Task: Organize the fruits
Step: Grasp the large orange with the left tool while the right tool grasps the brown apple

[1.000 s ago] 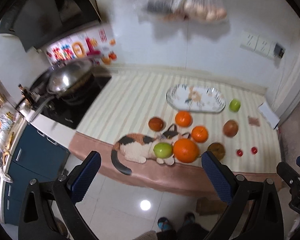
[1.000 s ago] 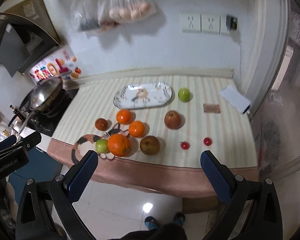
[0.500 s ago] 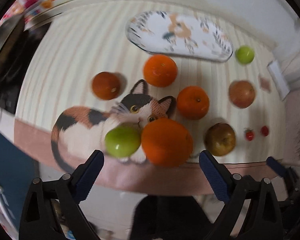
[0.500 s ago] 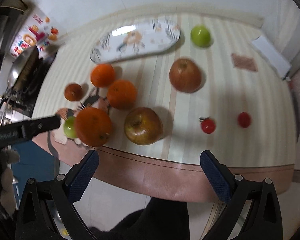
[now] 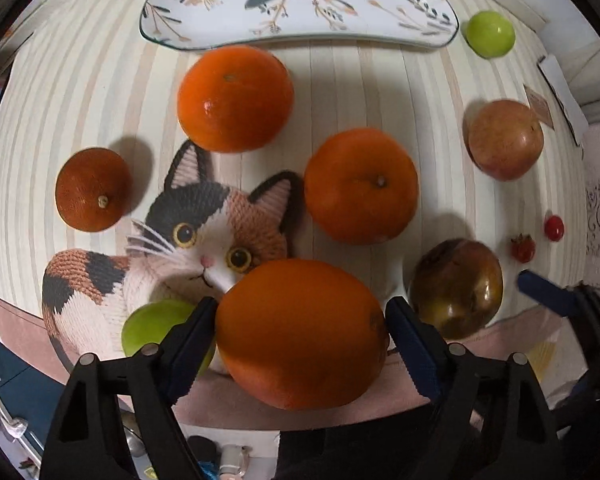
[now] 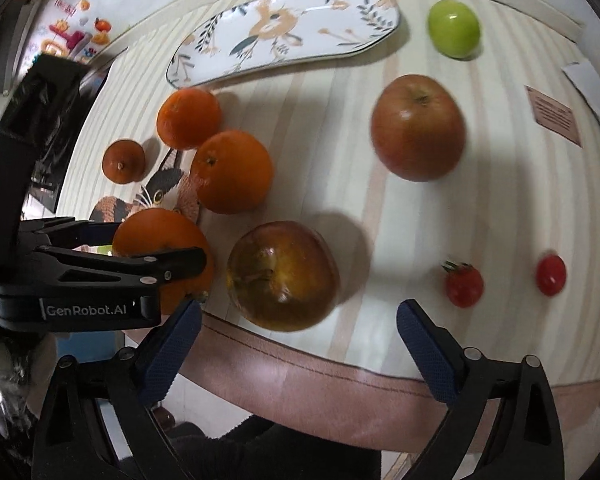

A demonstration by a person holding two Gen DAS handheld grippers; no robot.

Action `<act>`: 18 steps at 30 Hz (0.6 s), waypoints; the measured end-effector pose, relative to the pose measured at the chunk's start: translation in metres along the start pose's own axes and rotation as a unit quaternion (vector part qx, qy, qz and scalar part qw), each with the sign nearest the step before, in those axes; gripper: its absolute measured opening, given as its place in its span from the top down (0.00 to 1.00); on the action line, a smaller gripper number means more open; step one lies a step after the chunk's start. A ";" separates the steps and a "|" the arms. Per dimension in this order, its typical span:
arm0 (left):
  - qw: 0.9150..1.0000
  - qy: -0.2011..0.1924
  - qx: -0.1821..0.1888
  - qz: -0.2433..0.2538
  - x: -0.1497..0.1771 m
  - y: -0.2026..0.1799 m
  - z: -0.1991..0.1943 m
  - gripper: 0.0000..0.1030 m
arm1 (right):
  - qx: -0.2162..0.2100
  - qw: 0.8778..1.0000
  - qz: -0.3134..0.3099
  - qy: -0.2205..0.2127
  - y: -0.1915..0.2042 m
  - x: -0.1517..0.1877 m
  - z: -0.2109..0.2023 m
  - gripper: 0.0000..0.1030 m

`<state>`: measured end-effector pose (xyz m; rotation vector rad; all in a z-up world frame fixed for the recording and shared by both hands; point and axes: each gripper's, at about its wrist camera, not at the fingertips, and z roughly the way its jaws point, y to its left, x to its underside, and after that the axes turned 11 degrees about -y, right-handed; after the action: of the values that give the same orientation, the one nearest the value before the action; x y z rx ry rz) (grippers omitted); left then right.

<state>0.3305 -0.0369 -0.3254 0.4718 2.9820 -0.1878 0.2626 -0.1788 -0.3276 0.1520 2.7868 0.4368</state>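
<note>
My left gripper point(image 5: 300, 312) has its blue pads against both sides of a big orange point(image 5: 300, 332) at the table's front edge; it also shows in the right wrist view point(image 6: 156, 236). Two more oranges point(image 5: 236, 98) point(image 5: 360, 186) and a small dark tangerine point(image 5: 92, 190) lie beyond, before a floral oval plate point(image 5: 300, 4). A green apple point(image 5: 156, 330) sits left of the gripper. My right gripper point(image 6: 298, 320) is open and empty, just short of a brownish apple point(image 6: 282, 276). A red apple point(image 6: 418, 126), a green apple point(image 6: 454, 28) and two cherry tomatoes point(image 6: 462, 284) point(image 6: 550, 274) lie to the right.
A knitted cat mat point(image 5: 172, 248) lies under the near fruit. The striped cloth ends in a pink hem point(image 6: 300, 376) at the table's front edge. A card point(image 6: 554, 118) and white paper point(image 6: 592, 88) lie far right. A stove area point(image 6: 44, 140) is at left.
Both grippers came down close to the table from high above the floor. My left gripper's jaws narrowed onto the big orange. My right gripper's jaws narrowed a little but stayed open near the brownish apple.
</note>
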 end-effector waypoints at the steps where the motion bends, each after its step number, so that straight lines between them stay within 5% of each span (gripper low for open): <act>1: 1.000 -0.002 0.001 -0.005 0.000 0.002 0.001 0.18 | -0.003 1.000 -0.004 0.003 0.002 -0.001 0.005 0.11; 6: 1.000 0.002 0.006 -0.014 -0.006 0.012 0.000 0.18 | -0.018 1.000 -0.011 0.009 0.007 -0.001 0.024 0.31; 13: 0.999 0.023 0.014 -0.030 -0.008 0.014 0.014 0.17 | 0.010 1.000 -0.010 0.005 -0.005 0.010 0.012 0.32; 18: 1.000 0.026 -0.013 -0.002 -0.008 0.011 0.025 0.17 | 0.005 1.000 0.011 0.003 -0.021 0.012 0.008 0.32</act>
<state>0.3436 -0.0321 -0.3507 0.4743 3.0323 -0.1395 0.2529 -0.1942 -0.3449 0.1827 2.7951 0.4302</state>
